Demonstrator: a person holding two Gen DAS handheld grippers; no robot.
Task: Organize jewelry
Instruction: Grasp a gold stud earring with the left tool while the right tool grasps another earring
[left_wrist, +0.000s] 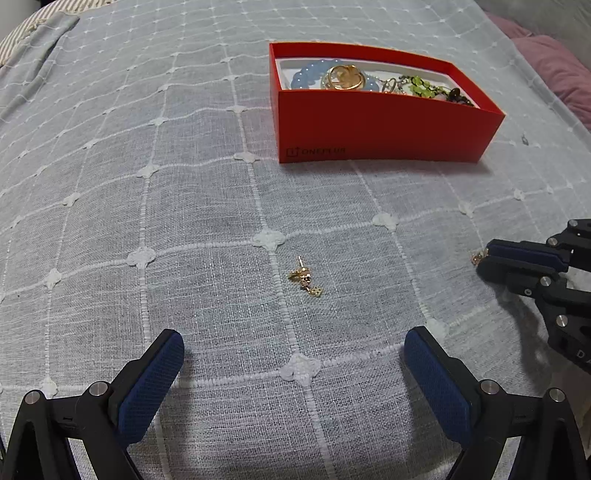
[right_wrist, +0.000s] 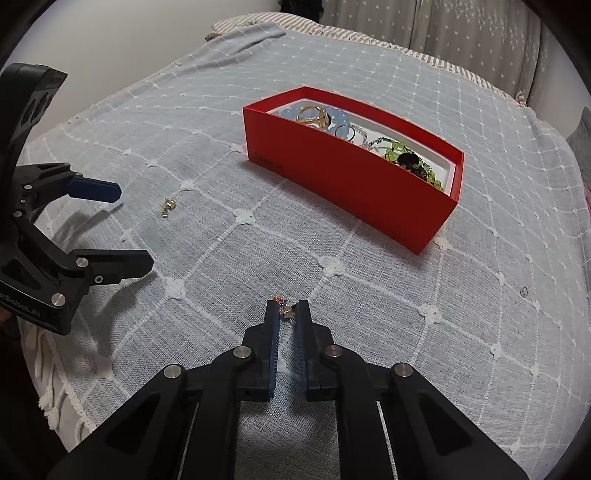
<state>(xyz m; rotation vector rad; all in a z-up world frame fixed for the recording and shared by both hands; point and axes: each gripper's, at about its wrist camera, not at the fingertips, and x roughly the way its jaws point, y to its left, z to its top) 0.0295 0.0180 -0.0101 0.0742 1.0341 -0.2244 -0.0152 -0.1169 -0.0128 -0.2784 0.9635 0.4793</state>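
A red box holding a blue bead bracelet, gold rings and green beads stands on the grey bedspread; it also shows in the right wrist view. A gold earring lies on the cloth ahead of my open, empty left gripper, and shows in the right wrist view too. My right gripper is shut on a second small gold earring low at the cloth. The right gripper also shows in the left wrist view with the earring at its tips.
The checked bedspread covers the whole bed. A pink pillow lies at the far right. Curtains hang behind the bed. The bed's fringed edge is at the lower left of the right wrist view.
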